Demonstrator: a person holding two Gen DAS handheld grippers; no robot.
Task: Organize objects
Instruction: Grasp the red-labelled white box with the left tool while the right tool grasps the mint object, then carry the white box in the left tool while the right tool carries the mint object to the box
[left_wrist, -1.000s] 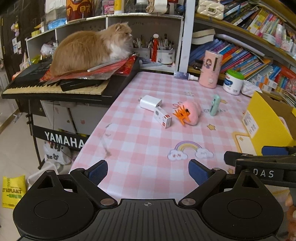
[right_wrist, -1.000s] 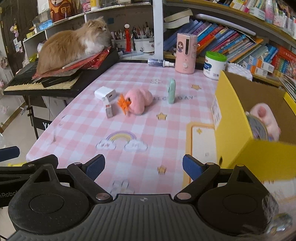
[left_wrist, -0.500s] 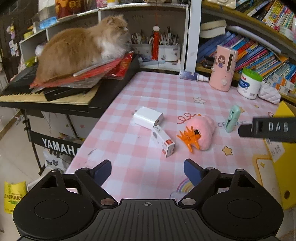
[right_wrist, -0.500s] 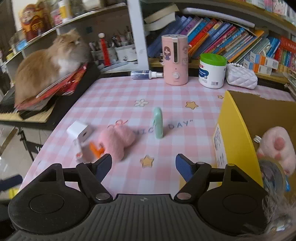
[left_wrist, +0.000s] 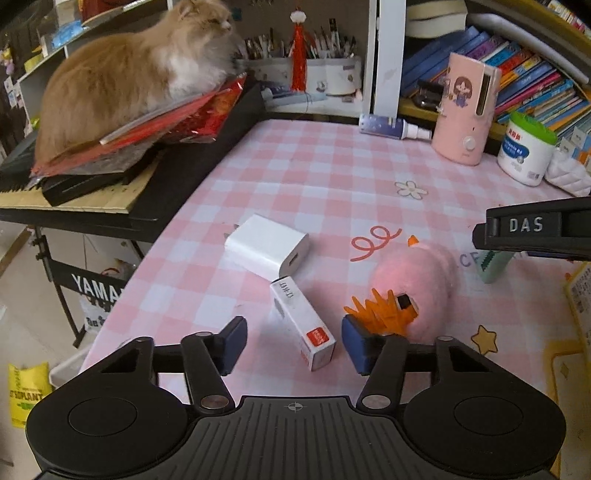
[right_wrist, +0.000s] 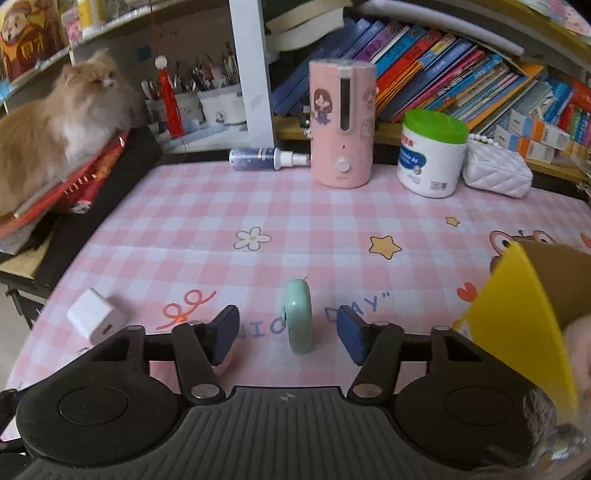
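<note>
— On the left wrist view, the left gripper (left_wrist: 293, 345) is closing around the small white box (left_wrist: 303, 325), pads not touching yet. The orange claw clip (left_wrist: 382, 310) just beside could snag.

— And the right view?

— Right gripper (right_wrist: 286, 338) closing on the green case (right_wrist: 297, 317) (standing on edge); one pad landing first could tip it. Yellow box (right_wrist: 517, 317) waits nearby.

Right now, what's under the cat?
The cat sits on a pile of red and silver papers over a black flat item, all lying on the keyboard. Whatever lies directly beneath its body is covered.
</note>
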